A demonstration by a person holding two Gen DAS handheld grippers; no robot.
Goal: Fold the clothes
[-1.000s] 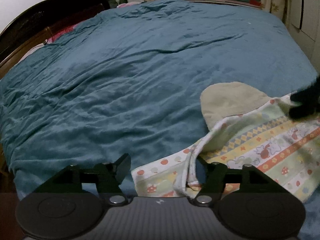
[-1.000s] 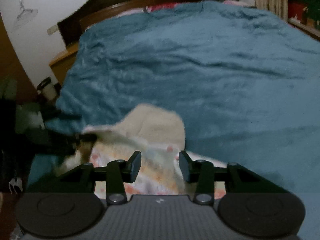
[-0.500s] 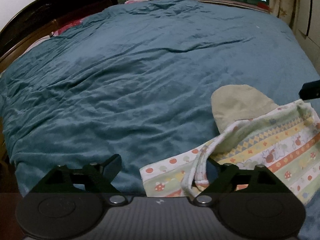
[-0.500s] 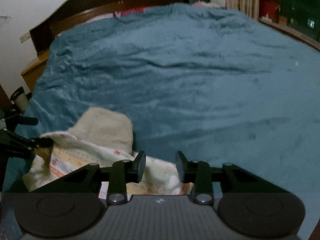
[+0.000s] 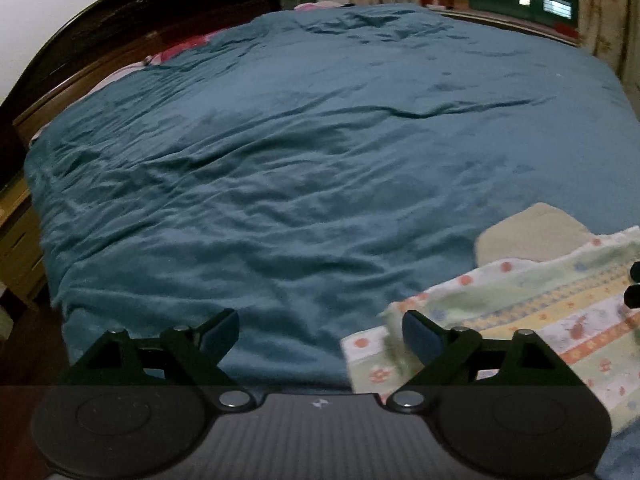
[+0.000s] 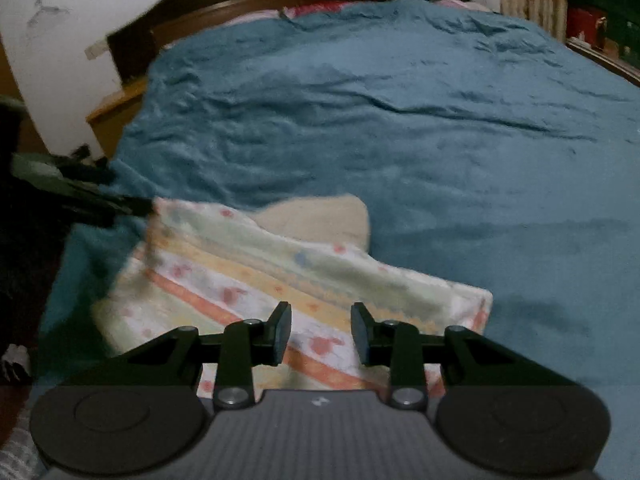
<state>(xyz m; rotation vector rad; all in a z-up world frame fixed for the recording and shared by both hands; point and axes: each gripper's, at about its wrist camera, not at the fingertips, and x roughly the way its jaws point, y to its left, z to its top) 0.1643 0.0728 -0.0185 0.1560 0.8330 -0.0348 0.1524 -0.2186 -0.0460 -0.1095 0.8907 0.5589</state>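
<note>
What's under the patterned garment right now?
The patterned garment lies on the teal duvet. A beige fleece piece, perhaps its lining, pokes out at the far edge. The rest underneath is covered.

No readable text, labels or numbers anywhere.

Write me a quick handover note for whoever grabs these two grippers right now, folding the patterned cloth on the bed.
Left gripper: open wide, holding nothing, at the near left corner of the patterned cloth; its right finger is against the cloth's edge.
Right gripper: open, empty, hovering over the cloth's near edge.
The cloth lies on the teal blanket near the bed's front edge, looking folded into a rough rectangle, with a beige piece sticking out from under its far side.
Done: it seems at least one fold is in.
Left: probably tuck in the beige piece, regrip the corners, fold again and smooth.
</note>
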